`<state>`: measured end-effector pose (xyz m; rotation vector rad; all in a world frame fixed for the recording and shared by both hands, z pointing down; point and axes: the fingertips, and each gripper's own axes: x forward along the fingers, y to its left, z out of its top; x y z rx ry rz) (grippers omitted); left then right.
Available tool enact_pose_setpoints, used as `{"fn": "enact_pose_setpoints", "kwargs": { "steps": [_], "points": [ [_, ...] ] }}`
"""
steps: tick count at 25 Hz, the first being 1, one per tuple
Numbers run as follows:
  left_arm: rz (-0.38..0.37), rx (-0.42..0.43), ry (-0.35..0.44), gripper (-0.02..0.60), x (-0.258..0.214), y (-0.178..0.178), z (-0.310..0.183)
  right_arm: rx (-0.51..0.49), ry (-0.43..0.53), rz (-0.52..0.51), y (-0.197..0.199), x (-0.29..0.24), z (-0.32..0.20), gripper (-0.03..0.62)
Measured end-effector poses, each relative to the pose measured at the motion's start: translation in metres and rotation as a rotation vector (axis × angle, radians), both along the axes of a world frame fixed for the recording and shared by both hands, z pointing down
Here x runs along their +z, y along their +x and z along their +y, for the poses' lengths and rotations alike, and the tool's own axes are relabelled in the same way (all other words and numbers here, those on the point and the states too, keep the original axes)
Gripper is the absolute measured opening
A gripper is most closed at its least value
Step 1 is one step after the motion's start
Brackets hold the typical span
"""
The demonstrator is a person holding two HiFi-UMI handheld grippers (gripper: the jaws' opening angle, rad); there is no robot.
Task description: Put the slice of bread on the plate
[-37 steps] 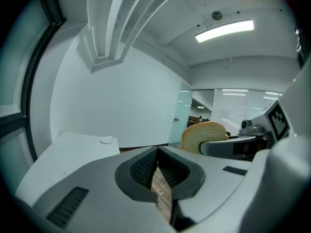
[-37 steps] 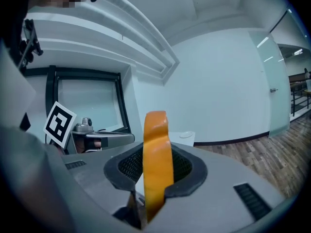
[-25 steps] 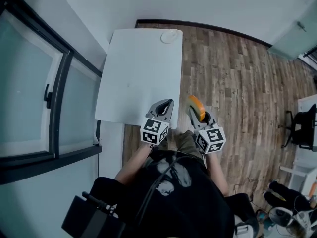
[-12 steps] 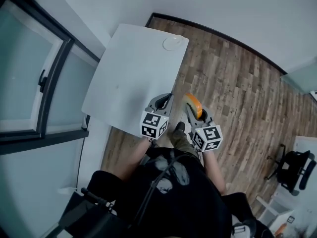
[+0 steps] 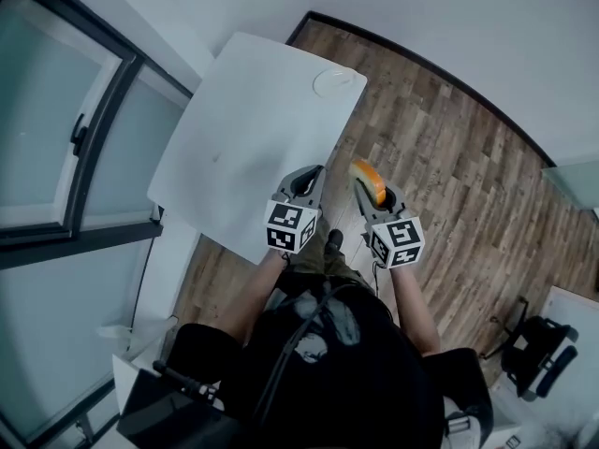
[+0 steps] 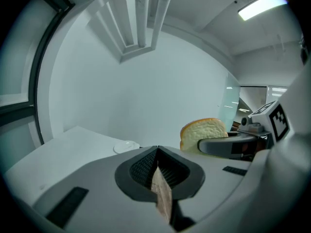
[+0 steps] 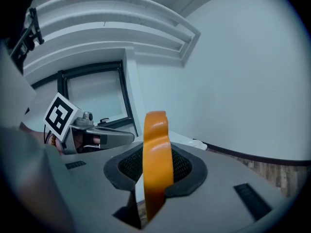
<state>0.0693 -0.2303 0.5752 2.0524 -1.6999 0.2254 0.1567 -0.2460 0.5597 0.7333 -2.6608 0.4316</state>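
The slice of bread (image 5: 368, 177), pale with an orange-brown crust, stands on edge between the jaws of my right gripper (image 5: 366, 183), which is shut on it above the wooden floor, just right of the table's near corner. In the right gripper view the bread (image 7: 156, 154) shows edge-on, pinched by the pads. My left gripper (image 5: 314, 172) is shut on nothing over the near edge of the white table (image 5: 253, 120). Its jaws meet in the left gripper view (image 6: 156, 155), which also shows the bread (image 6: 204, 131). The small white plate (image 5: 338, 81) (image 6: 126, 146) sits at the table's far right corner.
A dark-framed window (image 5: 80, 134) runs along the left beside the table. Wooden floor (image 5: 449, 166) spreads to the right up to a white wall. A black office chair (image 5: 536, 358) stands at the lower right. The person's body fills the bottom of the head view.
Both grippers have moved forward together towards the table, the right one still carrying the bread. The left gripper now overlaps the table's near edge, and the plate looks nearer.
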Motion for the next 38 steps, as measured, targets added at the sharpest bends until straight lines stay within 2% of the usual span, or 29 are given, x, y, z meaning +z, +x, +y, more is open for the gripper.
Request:
{"fn": "enact_pose_setpoints", "kwargs": {
  "steps": [4, 9, 13, 16, 18, 20, 24, 29, 32, 34, 36, 38],
  "points": [
    [0.023, -0.011, -0.039, 0.006, 0.024, -0.018, -0.036, -0.019, 0.036, 0.056, -0.019, 0.015, -0.039, 0.1],
    [0.032, -0.039, -0.029, 0.006, 0.041, -0.047, -0.084, -0.08, 0.06, 0.11, -0.051, 0.03, -0.083, 0.1],
    [0.033, -0.005, -0.031, 0.006, 0.062, -0.055, -0.12, -0.136, 0.114, 0.19, -0.072, 0.056, -0.121, 0.1],
    [0.063, 0.003, -0.063, 0.006, 0.099, -0.059, -0.14, -0.195, 0.061, 0.232, -0.09, 0.091, -0.145, 0.1],
    [0.083, -0.029, -0.122, 0.006, 0.126, -0.066, -0.148, -0.239, 0.057, 0.278, -0.102, 0.113, -0.159, 0.1],
    [0.095, -0.076, -0.163, 0.006, 0.144, -0.077, -0.158, -0.286, 0.105, 0.352, -0.115, 0.133, -0.177, 0.1],
    [0.108, -0.154, -0.19, 0.006, 0.152, -0.094, -0.174, -0.397, 0.174, 0.496, -0.136, 0.185, -0.219, 0.1],
    [0.128, -0.235, -0.159, 0.006, 0.143, -0.106, -0.167, -0.501, 0.392, 0.751, -0.161, 0.235, -0.281, 0.1],
    [0.203, -0.305, -0.153, 0.006, 0.147, -0.117, -0.147, -0.546, 0.591, 0.862, -0.183, 0.247, -0.311, 0.1],
    [0.226, -0.346, -0.156, 0.006, 0.152, -0.124, -0.132, -0.555, 0.705, 0.912, -0.194, 0.254, -0.326, 0.1],
    [0.225, -0.38, -0.173, 0.006, 0.158, -0.128, -0.119, -0.588, 0.778, 0.964, -0.199, 0.266, -0.333, 0.1],
    [0.226, -0.402, -0.19, 0.006, 0.162, -0.132, -0.108, -0.65, 0.781, 1.001, -0.203, 0.278, -0.328, 0.1]
  ]
}}
